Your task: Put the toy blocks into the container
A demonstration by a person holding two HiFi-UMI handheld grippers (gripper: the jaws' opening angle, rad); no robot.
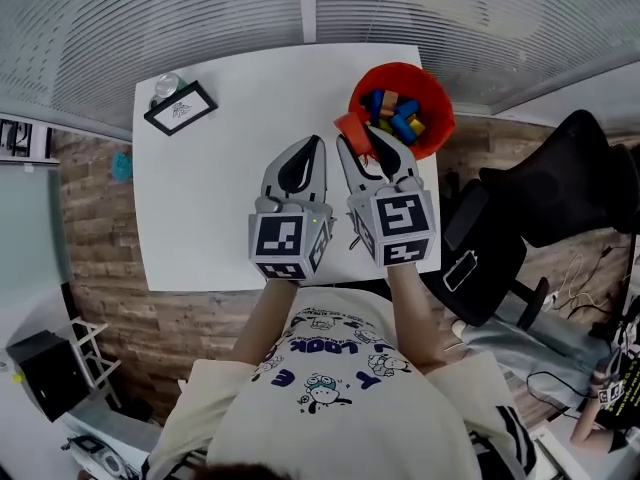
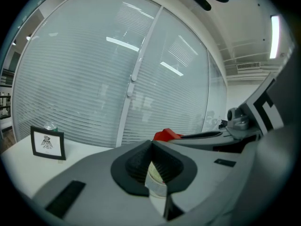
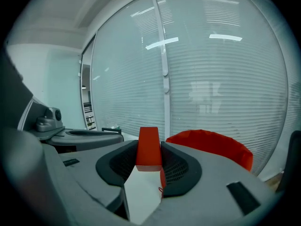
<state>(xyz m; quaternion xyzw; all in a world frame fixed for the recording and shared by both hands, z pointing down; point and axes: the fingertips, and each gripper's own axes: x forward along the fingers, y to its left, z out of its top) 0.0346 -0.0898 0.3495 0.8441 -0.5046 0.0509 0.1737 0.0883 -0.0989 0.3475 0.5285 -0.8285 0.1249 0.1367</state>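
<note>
Bench [image 1: 200, 218] is a smooth, matte white square slab. It sits over a brown brick-pattern floor [image 1: 100, 238], and a frosted glass wall with thin horizontal blinds [image 1: 200, 28] runs behind it.

At the far left corner of the bench a small black-framed picture [image 1: 180, 108] stands propped up. A clear roundish glass thing [image 1: 167, 85] is just behind it, can't tell what that is.

Moving right, the left gripper [image 1: 316, 146] is grey hard plastic with black ribbed pads. It's held over the middle of the bench with its jaws pressed together and nothing between them.

Right beside it is the right gripper [image 1: 365, 148], same build, pinching a small boxy red plastic block [image 1: 352, 128] between its pads. The block looks glossy, with flat faces and clean edges. It's right at the left rim of the round red plastic bowl [image 1: 440, 108]; whether it touches the rim I can't tell.

The bowl sits at the far right corner of the bench, and a loose pile of blue, yellow and tan blocks [image 1: 403, 123] is inside it.

Off the bench to the right there's a black padded office chair [image 1: 560, 198]. The person's white cartoon-print T-shirt [image 1: 340, 388] fills the bottom of the head view.
</note>
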